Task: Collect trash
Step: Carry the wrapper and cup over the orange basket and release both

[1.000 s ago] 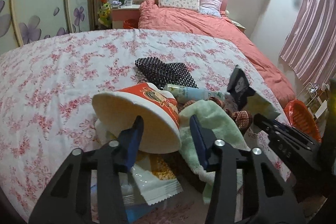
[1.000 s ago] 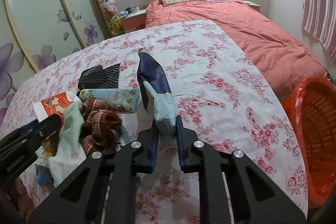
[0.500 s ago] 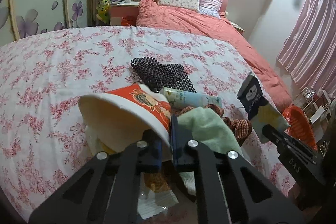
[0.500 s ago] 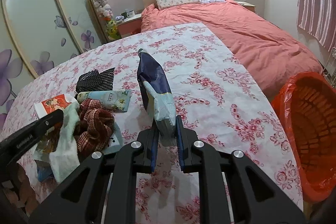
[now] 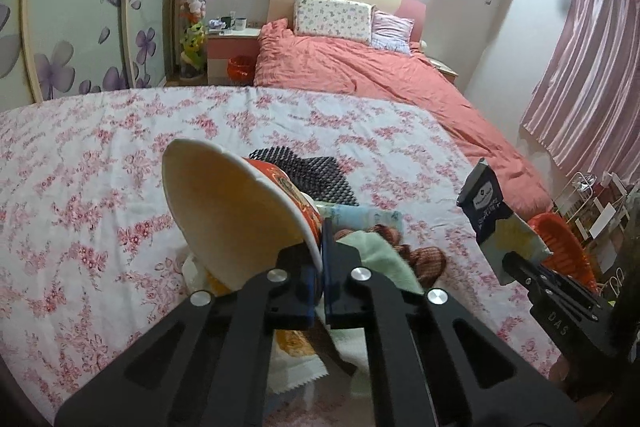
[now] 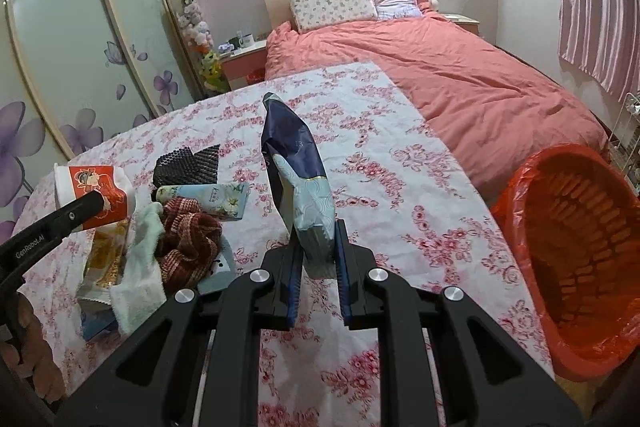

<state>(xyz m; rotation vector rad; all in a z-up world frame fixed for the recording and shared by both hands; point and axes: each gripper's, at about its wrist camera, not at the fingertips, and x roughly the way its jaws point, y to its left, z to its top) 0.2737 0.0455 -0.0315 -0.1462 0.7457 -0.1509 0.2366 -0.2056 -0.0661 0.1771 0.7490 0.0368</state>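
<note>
My left gripper point(image 5: 320, 251) is shut on the rim of a red and white noodle cup point(image 5: 236, 211), held tilted above the floral table; the cup also shows in the right wrist view point(image 6: 92, 195). My right gripper point(image 6: 318, 247) is shut on a blue and pale snack bag point(image 6: 298, 183), held upright above the table; the bag also shows in the left wrist view point(image 5: 490, 217). An orange bin point(image 6: 576, 255) with a red liner stands beside the table's right edge.
On the floral tablecloth point(image 6: 400, 187) lie a pale tube point(image 6: 208, 199), a black beaded mat point(image 6: 188, 165), a brown knit cloth point(image 6: 186, 247), a green towel point(image 6: 140, 267) and a yellow wrapper point(image 6: 104, 259). A bed with a pink cover point(image 6: 460, 87) stands behind.
My left gripper closed on the cup's rim and lifted the cup off the pile. My right gripper rose and drew back a little with the bag, and the bin came further into view.
</note>
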